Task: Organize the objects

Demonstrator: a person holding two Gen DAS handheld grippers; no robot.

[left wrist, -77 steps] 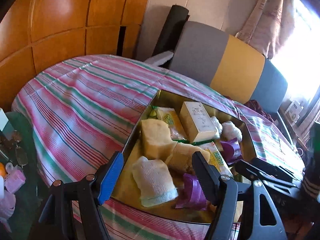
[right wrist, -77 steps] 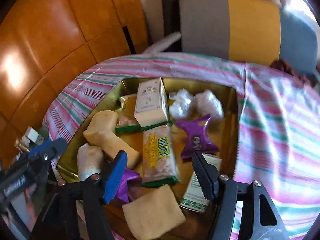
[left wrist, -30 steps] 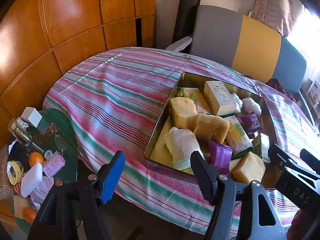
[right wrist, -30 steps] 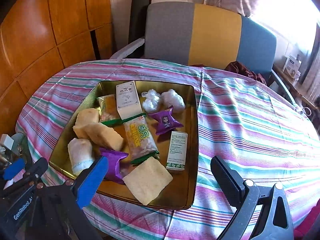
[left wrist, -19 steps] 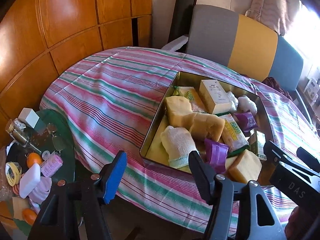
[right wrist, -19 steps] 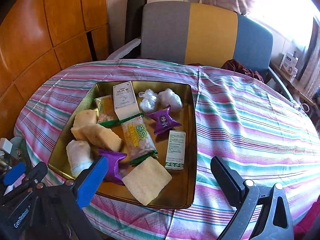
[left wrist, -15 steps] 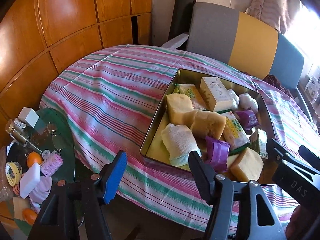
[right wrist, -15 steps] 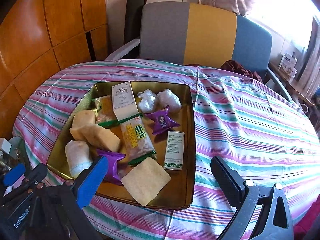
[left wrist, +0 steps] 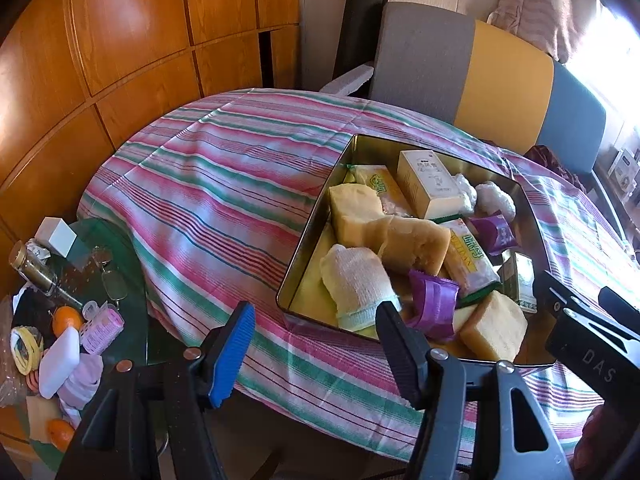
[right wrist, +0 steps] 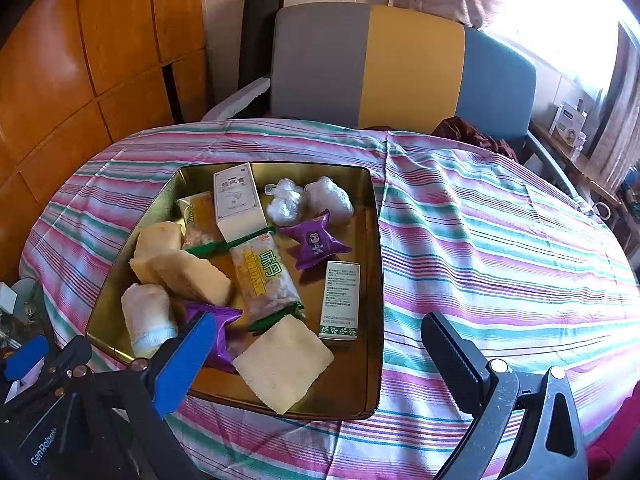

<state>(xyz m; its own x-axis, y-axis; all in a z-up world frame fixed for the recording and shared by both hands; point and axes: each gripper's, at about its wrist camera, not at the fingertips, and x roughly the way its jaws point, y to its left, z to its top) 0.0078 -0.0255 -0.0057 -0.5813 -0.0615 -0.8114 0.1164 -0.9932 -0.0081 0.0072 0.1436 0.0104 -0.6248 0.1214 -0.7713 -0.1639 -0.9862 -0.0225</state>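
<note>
Both claws have drawn back from the tin since earlier, when they hung right over its contents. The striped cloth (right wrist: 500, 248) covers a round table; on it sits one square gold metal tin (right wrist: 374, 280). Inside lie three spongy yellow blocks, two long snack packets, two upright-printed boxes, two purple sweets, two crinkly white balls and one knitted sock (left wrist: 356, 284). The left claw (left wrist: 316, 344) is closing on nothing; the right claw (right wrist: 316, 344) is spread, empty.

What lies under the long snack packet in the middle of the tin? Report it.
The long snack packet rests on the gold tin floor; its far end is overlapped by the cream box. Its near end meets the sponge square. Anything beneath it is covered.
</note>
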